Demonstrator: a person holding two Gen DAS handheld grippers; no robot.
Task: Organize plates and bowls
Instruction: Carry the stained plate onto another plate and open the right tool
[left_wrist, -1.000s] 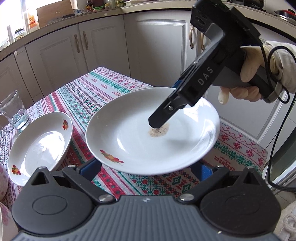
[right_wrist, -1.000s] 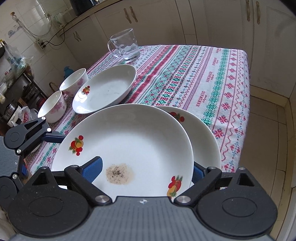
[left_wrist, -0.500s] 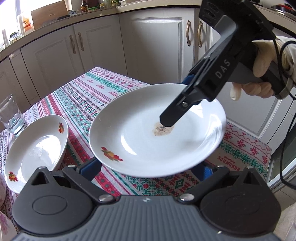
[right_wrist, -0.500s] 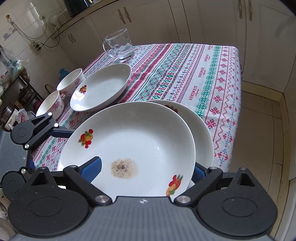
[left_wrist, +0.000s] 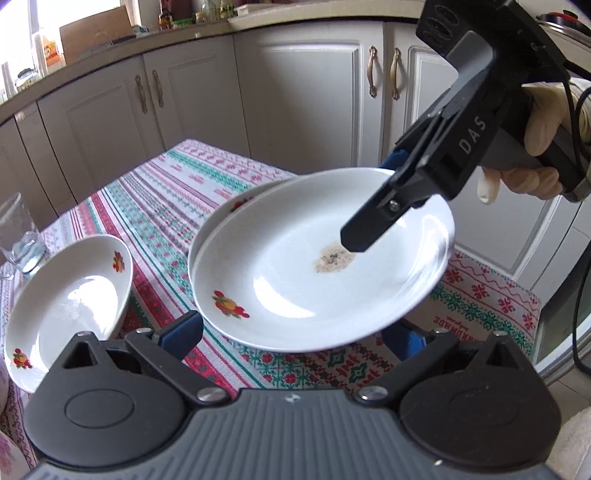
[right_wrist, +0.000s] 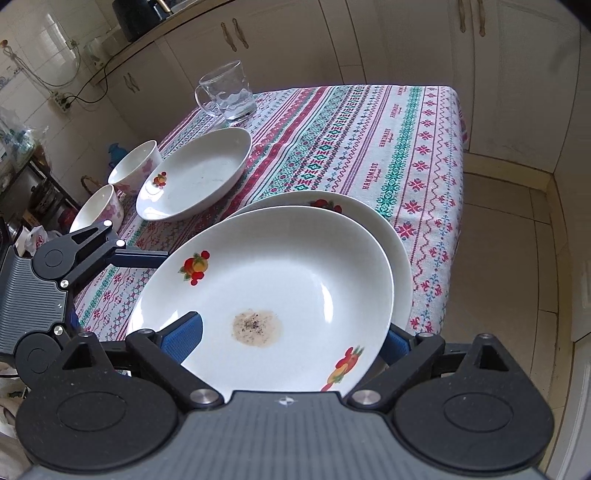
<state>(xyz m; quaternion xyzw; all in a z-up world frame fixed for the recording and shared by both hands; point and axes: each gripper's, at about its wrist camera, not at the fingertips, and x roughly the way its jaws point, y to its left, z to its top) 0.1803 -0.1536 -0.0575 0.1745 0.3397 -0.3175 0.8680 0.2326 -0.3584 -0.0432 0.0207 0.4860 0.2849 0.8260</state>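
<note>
you're carrying the stained plate (right_wrist: 273, 295) in the right tongs (right_wrist: 291, 341), which are clamped on its near rim, so it's hanging clear above the second plate (right_wrist: 400, 258) at the centre of the frame, likely for stacking. the left tongs (left_wrist: 295, 338) are waiting spread apart beneath the plate's edge, gripping nothing. the deep dish (right_wrist: 195, 173) and two bowls (right_wrist: 135, 170) are sitting upper left on the tabletop (right_wrist: 406, 140).
</note>
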